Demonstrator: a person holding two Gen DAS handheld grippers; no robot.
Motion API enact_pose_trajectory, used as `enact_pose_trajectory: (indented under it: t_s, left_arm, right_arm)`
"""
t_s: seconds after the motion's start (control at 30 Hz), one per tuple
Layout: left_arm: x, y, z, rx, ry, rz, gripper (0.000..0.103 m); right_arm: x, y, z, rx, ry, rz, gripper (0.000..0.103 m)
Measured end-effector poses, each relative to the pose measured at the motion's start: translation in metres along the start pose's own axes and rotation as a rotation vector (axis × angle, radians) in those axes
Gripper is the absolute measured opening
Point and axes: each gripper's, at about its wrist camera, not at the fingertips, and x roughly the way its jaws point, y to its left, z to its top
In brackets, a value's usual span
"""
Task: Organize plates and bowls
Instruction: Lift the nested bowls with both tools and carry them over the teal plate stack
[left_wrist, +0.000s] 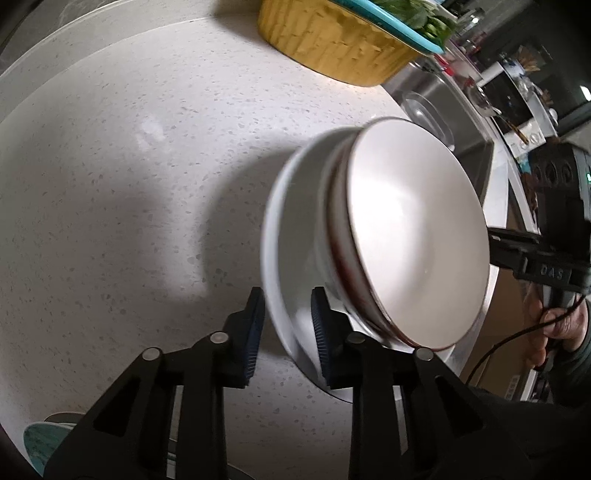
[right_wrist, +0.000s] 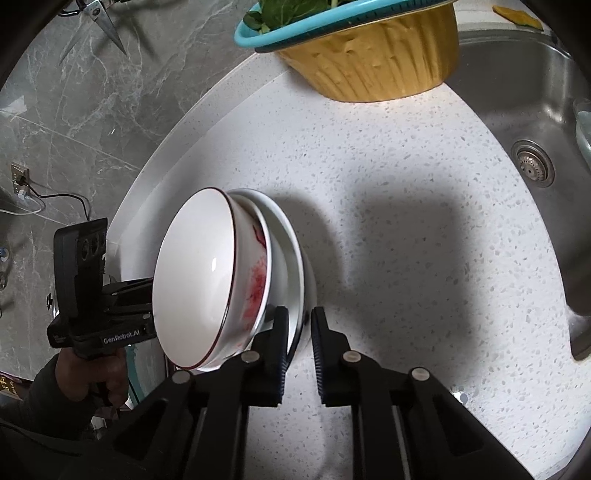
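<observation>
- One nested stack of dishes sits on the speckled white bench (right_wrist: 406, 229): a bowl with a red rim line (right_wrist: 207, 280) on top, with red painted marks on its outer wall, inside at least two plain white bowls (right_wrist: 291, 266); the exact count of the lower ones is hard to tell.
- Two tools are in view. The left tool (left_wrist: 288, 328) has narrowed onto the rim of the outer white bowl, one blue pad outside and one inside the wall.
- The right tool (right_wrist: 300, 332) has likewise narrowed onto the white bowl's rim at the opposite side of the stack.
- One hand (right_wrist: 107, 373) holds the left tool's handle.
- One yellow ribbed basin (right_wrist: 380, 59) stands at the bench's far edge with one teal strainer (right_wrist: 251, 37) of leafy greens (right_wrist: 291, 11) in it.
- One steel sink (right_wrist: 517, 110) lies beside the bench.
- One pair of scissors (right_wrist: 103, 22) hangs on the grey wall.
</observation>
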Motion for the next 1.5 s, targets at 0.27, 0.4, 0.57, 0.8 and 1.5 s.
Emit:
enact_pose_trajectory:
  t_s: [0.27, 0.4, 0.57, 0.8, 1.5]
  left_arm:
    - [0.008, -0.001, -0.001, 0.01, -0.019, 0.039, 0.018]
    - [0.007, -0.003, -0.006, 0.001, -0.018, 0.07, 0.016]
    - [0.008, 0.001, -0.002, -0.024, -0.027, 0.08, 0.014]
    - [0.008, 0.006, 0.001, -0.061, -0.025, 0.081, 0.012]
    - [0.005, 0.001, -0.002, -0.05, -0.041, 0.09, 0.012]
  right_arm:
    - [0.005, 0.006, 0.002, -0.023, 0.001, -0.033, 0.016]
    - [0.007, 0.014, 0.002, -0.061, -0.013, -0.1, 0.014]
    - [0.01, 0.025, 0.002, -0.079, -0.014, -0.187, 0.013]
    - [0.01, 0.021, 0.004, -0.044, -0.01, -0.166, 0.013]
    - [0.006, 0.02, -0.001, -0.033, -0.014, -0.179, 0.012]
